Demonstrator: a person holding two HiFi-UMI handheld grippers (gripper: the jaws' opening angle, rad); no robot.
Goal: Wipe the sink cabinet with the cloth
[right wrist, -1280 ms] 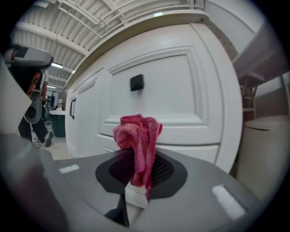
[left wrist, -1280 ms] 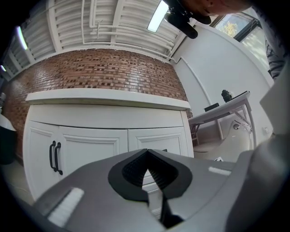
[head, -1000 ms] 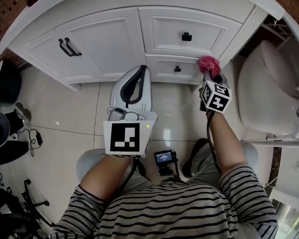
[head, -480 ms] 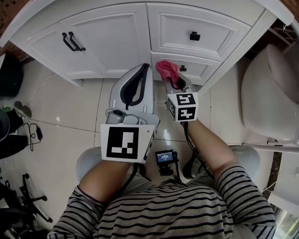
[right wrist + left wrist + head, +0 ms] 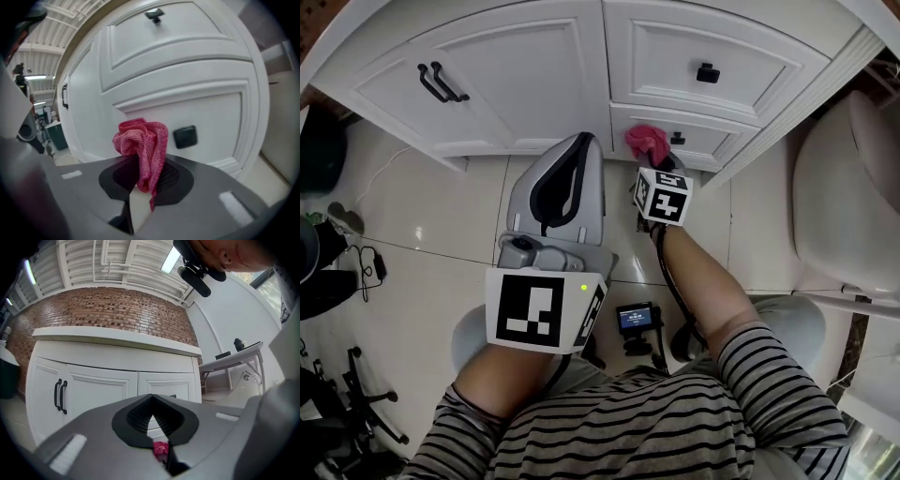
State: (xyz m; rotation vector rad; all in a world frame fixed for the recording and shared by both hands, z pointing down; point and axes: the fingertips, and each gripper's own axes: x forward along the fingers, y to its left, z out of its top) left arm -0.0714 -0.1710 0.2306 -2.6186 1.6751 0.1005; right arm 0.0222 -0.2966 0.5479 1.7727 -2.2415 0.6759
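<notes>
Right gripper (image 5: 140,180) pinching cloth (image 5: 143,143) — bunch pointing at sink cabinet (image 5: 140,61), just left of drawer knob (image 5: 185,137). Left gripper (image 5: 152,398) hanging closed, empty, farther off.

The cloth (image 5: 143,145) is pink, coarse-knit fabric, matt and nubbly. The sink cabinet (image 5: 525,84) is smooth white paintwork with a soft sheen, its handles (image 5: 431,83) matt black. The floor (image 5: 422,216) tiles are glossy. The right claw (image 5: 145,171) is matt grey plastic.

lower end of cloth (image 5: 143,140) hidden within right claw (image 5: 142,182); sink cabinet (image 5: 534,75) top cropped.
</notes>
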